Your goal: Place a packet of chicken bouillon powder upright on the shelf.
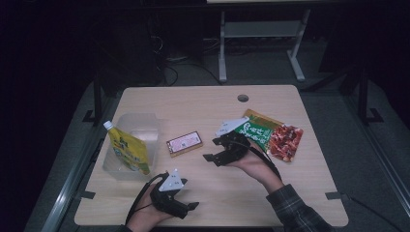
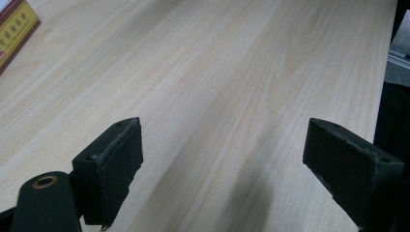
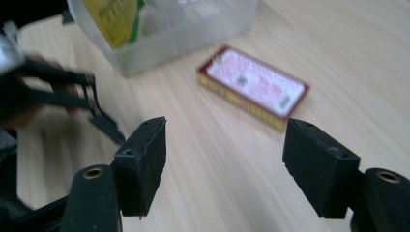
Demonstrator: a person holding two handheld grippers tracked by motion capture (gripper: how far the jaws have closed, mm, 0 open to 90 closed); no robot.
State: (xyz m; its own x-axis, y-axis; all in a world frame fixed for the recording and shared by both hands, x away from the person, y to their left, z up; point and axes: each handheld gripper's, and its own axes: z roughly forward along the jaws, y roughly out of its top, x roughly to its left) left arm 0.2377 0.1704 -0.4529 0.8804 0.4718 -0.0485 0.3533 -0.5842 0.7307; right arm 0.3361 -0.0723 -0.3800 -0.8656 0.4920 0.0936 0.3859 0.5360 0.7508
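A flat red box with a pink label (image 1: 184,143) lies near the middle of the wooden table (image 1: 203,104). My right gripper (image 1: 212,149) hovers just right of it, pointing left, its jaws open and nothing between them. In the right gripper view the box (image 3: 254,84) lies ahead of that gripper (image 3: 225,150), apart from its pads. My left gripper (image 1: 191,207) rests near the table's front edge, pointing right. Its jaws (image 2: 222,145) stand wide open over bare wood, and a corner of the box (image 2: 14,29) shows at the far left.
A clear plastic container (image 1: 145,126) at the left holds a yellow spouted pouch (image 1: 126,149); both also appear as container (image 3: 193,29) and pouch (image 3: 113,19). A green snack packet (image 1: 258,131) and a red one (image 1: 286,141) lie at the right. A cable hole (image 1: 242,98) sits at the back.
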